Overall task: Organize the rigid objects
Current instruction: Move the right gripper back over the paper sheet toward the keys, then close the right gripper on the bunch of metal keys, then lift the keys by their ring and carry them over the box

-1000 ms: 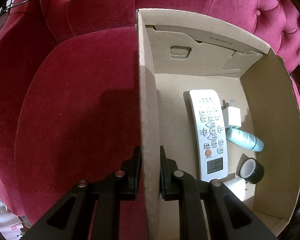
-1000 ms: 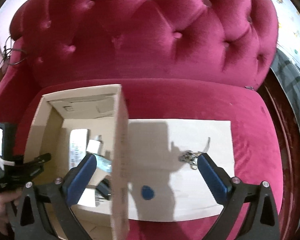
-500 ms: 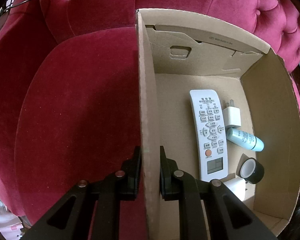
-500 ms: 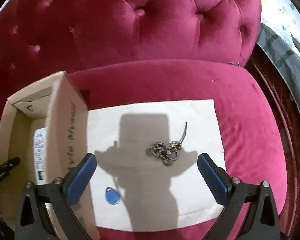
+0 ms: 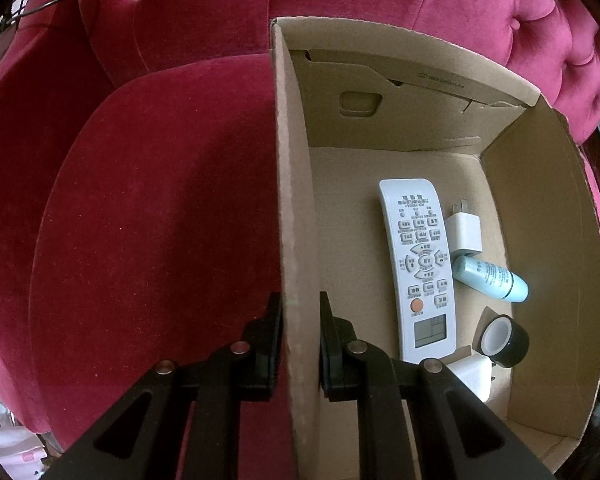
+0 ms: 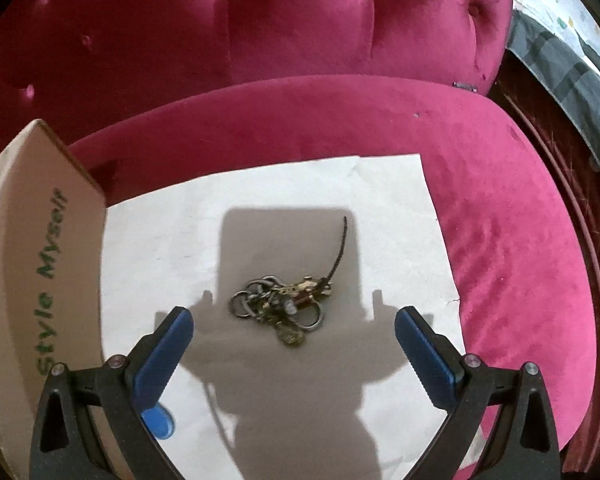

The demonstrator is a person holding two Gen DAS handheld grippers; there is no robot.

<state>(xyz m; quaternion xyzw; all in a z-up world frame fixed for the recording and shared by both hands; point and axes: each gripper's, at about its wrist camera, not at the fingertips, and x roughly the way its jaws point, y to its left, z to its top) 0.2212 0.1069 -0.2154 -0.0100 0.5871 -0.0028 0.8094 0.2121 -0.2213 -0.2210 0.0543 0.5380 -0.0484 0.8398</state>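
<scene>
- Left wrist view: left gripper (image 5: 296, 344) clamped narrow on the near wall of the cardboard box (image 5: 294, 216), one jaw outside, one inside.
- Already lying in the box, on the floor toward 3 o'clock of the clamped wall: white remote (image 5: 418, 268), white charger plug (image 5: 465, 232) touching its right edge, pale blue tube (image 5: 490, 278) just below the plug, black tape roll (image 5: 504, 340) at 5 o'clock, a second white plug (image 5: 470, 374) half hidden behind the finger.
- Best kept pinched and steady, so the box stays put on the soft red sofa seat (image 5: 152, 220) while the other hand works.
- Right wrist view: right gripper (image 6: 294, 334) spread wide, nothing between the blue pads (image 6: 162, 354), poised over the key bunch (image 6: 280, 304) on the white paper sheet (image 6: 392, 216).
- Keys near picture centre, leather strap trailing to 1 o'clock; blue fob (image 6: 160, 420) apart at 7 o'clock, partly under the left finger.
- Judged step: picking up the keys for the box, whose printed wall sits at 9 o'clock.
- Worth lowering straight down with the pads straddling the densest knot of rings, not the strap.
- Worth closing only once the tips reach the paper; loose rings likely to slip or dangle.
- Risk: pinching the paper along with the keys.
</scene>
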